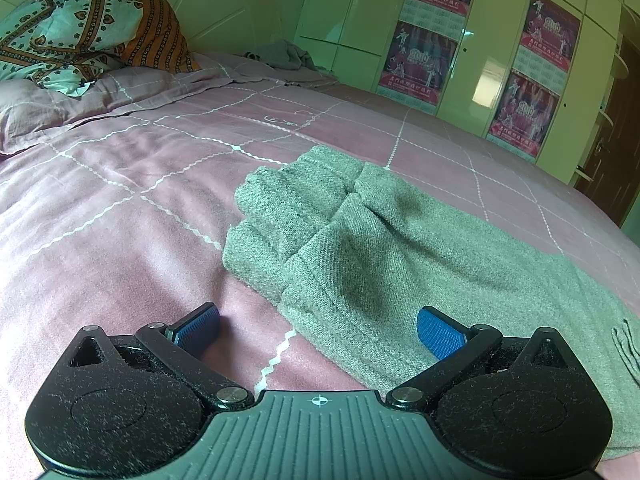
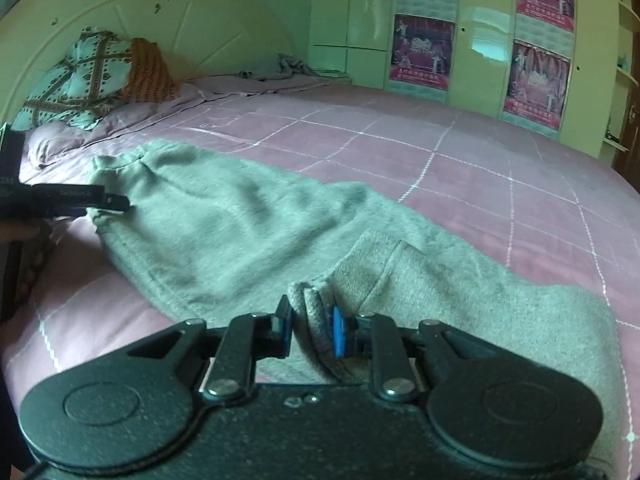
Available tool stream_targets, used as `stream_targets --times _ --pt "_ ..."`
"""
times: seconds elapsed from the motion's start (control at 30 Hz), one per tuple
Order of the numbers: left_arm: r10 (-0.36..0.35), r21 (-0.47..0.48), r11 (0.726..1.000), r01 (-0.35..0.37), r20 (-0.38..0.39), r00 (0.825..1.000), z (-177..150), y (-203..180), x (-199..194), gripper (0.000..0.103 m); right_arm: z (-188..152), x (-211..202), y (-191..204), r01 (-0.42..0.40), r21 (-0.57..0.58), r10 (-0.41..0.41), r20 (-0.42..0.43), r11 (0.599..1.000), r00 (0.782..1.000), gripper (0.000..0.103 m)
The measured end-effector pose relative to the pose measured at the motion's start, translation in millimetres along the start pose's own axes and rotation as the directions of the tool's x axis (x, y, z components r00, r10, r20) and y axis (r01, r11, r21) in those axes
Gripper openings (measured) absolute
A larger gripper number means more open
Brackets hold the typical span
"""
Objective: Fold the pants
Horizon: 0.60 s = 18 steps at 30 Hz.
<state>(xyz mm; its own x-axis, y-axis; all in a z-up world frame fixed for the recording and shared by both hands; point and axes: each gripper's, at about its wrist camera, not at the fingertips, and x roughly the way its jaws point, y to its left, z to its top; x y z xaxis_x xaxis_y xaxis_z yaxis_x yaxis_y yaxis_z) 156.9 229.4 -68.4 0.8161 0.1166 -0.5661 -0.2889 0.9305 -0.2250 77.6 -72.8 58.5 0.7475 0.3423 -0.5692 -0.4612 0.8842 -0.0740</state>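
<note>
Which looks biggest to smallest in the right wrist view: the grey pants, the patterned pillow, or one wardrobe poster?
1. grey pants, though nearest the camera.
2. patterned pillow.
3. wardrobe poster.

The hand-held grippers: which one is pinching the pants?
The right hand-held gripper, clamped on a grey pants fold. The left hand-held gripper gapes open, empty.

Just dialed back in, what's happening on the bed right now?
A person is folding grey knit pants on a pink checked bedsheet with a handheld gripper in each hand. The right gripper is shut on a bunched edge of the fabric at one end. The left gripper is open at the cuffed leg ends, gripping nothing, one pad over the fabric, the other over the sheet. The pants still lie mostly stretched out.
</note>
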Motion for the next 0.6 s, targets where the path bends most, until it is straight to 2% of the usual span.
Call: stream_targets --times 0.13,0.37,0.5,0.6 --pt "0.0 0.0 1.0 0.0 0.0 1.0 0 0 0 0.103 -2 2 8 0.003 -0.045 -0.004 -0.006 0.999 1.0 0.019" --pt "0.001 0.001 1.0 -0.001 0.0 1.0 0 0 0 0.103 1 6 15 -0.007 -0.043 0.006 -0.013 0.999 1.0 0.02" --pt "0.002 0.002 1.0 -0.002 0.0 1.0 0 -1 1 0.103 -8 10 27 -0.017 -0.086 0.014 -0.034 0.996 0.999 0.028" --pt "0.001 0.002 1.0 -0.001 0.0 1.0 0 -1 0 0.103 -10 8 33 -0.076 -0.065 0.074 -0.034 0.995 0.997 0.031"
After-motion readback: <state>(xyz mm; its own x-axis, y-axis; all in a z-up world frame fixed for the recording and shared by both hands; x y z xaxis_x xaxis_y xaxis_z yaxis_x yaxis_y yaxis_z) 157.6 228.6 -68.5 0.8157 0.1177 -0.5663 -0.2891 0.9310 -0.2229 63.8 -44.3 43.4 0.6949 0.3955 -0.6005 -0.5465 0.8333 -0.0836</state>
